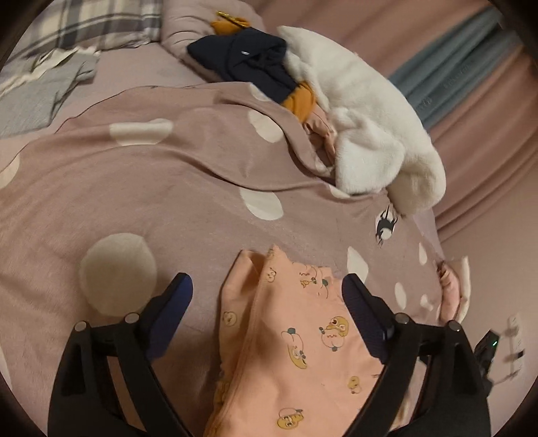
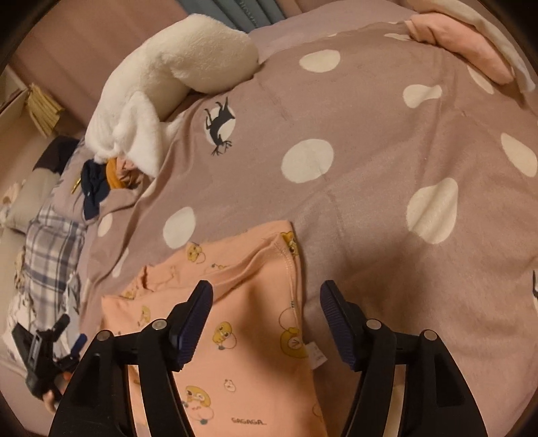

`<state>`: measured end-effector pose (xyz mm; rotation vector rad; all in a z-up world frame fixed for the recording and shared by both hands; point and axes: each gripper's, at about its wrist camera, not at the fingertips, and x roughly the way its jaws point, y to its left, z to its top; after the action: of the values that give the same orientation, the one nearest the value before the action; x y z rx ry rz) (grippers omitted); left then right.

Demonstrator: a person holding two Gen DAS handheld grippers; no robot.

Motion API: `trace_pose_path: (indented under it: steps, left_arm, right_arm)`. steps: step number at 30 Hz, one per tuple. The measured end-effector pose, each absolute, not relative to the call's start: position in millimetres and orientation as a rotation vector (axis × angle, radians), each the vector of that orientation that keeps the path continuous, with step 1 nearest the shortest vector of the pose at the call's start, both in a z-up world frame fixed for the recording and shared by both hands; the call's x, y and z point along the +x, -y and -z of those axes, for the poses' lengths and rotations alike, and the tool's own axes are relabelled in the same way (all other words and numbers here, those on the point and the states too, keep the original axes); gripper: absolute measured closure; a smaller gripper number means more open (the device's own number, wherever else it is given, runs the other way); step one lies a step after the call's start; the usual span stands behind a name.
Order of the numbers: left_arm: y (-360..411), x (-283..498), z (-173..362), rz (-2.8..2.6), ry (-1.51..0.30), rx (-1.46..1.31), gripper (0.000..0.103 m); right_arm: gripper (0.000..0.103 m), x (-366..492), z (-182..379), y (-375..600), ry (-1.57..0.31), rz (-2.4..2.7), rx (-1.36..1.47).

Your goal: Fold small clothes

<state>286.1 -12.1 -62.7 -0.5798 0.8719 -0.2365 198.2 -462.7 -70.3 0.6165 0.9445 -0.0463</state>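
left hand-held gripper [image 1: 267,292] agape, empty | right hand-held gripper [image 2: 265,299] agape, empty | peach garment [image 1: 296,353] bottom cropped

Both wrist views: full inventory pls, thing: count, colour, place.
printed garment: 1, peach with cartoon animals, on blanket, nearest both grippers
blanket: 1, mauve with white dots and a black deer, covering the bed
fleece item: 1, white, far edge of blanket
clothes heap: 1, navy, mustard and pink pieces, beside fleece item
plaid bedding: 1, grey-white, behind the blanket
folded pink fabric: 1, pink, far corner in right view
left gripper: 1, black, fingers open, above garment
right gripper: 1, black, fingers open, over garment edge
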Motion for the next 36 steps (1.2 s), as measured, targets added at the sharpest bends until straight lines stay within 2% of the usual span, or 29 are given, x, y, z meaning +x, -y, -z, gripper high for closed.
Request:
trace_pose_path:
  steps: [3,6,7,8,9,10,11,16,19,21,22,27,30,31,32,35,36]
  left_arm:
    - [21,302,78,0.253,-0.914,-0.579,0.013]
    - [25,316,92,0.23,-0.933,-0.599,0.014]
    - [26,320,98,0.199,-0.932,-0.59,0.015]
    - [26,323,104,0.152,-0.938,-0.565,0.021]
    - [24,326,109,0.103,-0.945,-0.538,0.032]
    - [22,327,114,0.064,-0.943,-0.506,0.037]
    - [20,326,116,0.062,-0.928,-0.49,0.042]
    - [17,318,106,0.017,-0.906,-0.322,0.041]
    - [18,302,93,0.106,-0.905,-0.295,0.036]
    - [16,285,83,0.164,-0.899,-0.324,0.021]
    - [16,276,79,0.175,-0.894,-0.334,0.017]
    - [9,211,66,0.25,-0.886,-0.35,0.008]
    - [3,175,70,0.286,-0.897,-0.356,0.003]
    - [2,168,73,0.286,-0.907,-0.352,0.003]
    - [1,161,77,0.293,-0.919,-0.345,0.003]
    - [4,153,87,0.275,-0.98,-0.338,0.003]
    - [4,149,88,0.271,-0.992,-0.34,0.003]
  right_arm:
    - [0.037,211,78,462,-0.945,-0.008,0.654]
    - [0.037,234,84,452,-0.946,0.02,0.571]
    - [0.05,241,88,448,-0.946,0.014,0.546]
    - [0.074,253,93,442,-0.956,0.024,0.498]
    - [0.081,259,96,439,-0.969,0.07,0.457]
    - [0.085,267,99,437,-0.974,0.142,0.415]
    - [0.085,278,99,436,-0.959,0.198,0.391]
    - [0.084,283,88,447,-0.922,0.134,0.516]
    - [0.082,265,78,436,-0.944,0.03,0.479]
    - [0.072,253,75,422,-0.995,-0.02,0.427]
    - [0.068,251,76,415,-1.015,-0.054,0.411]
    - [0.068,278,94,389,-1.026,-0.05,0.378]
    - [0.068,275,88,403,-0.933,-0.031,0.614]
    - [0.063,266,82,405,-0.902,-0.109,0.689]
    - [0.05,255,75,404,-0.882,-0.176,0.73]
    - [0.025,207,47,392,-0.86,-0.12,0.628]
    - [0.022,192,41,388,-0.861,-0.096,0.596]
